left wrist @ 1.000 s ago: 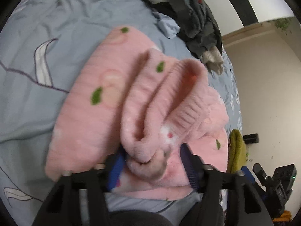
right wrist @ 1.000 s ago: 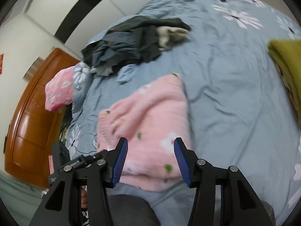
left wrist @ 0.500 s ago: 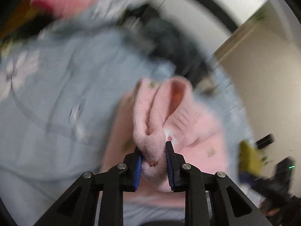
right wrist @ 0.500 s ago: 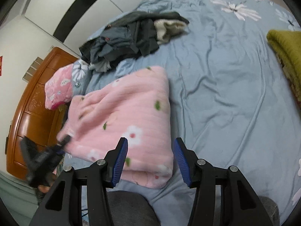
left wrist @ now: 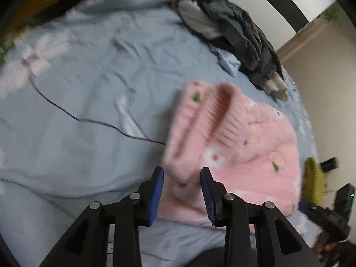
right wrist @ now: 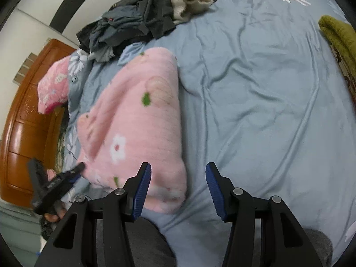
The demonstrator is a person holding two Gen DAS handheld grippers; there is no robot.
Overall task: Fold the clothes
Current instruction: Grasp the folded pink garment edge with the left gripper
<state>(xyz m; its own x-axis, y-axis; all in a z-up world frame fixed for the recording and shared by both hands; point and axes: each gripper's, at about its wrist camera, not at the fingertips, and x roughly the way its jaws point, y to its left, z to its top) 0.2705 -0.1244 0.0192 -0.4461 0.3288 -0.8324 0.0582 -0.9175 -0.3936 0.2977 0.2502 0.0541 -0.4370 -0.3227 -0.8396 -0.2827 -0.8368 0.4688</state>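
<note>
Item: pink fleece sweater (left wrist: 240, 153), fluffy, ribbed cuff, folded at the near edge of my blue bedsheet (left wrist: 89, 111). My left gripper (left wrist: 182, 194) has let go, now spread; right gripper (right wrist: 178, 189) spread, empty.

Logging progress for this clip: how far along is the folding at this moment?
Done: the pink fleece garment lies on the bed sheet as a compact folded bundle. In hand: nothing; the left gripper has open jaws at the garment's ribbed cuff, and the right gripper is open beside its corner. Left: the dark clothes pile is a crumpled heap, unfolded.
</note>
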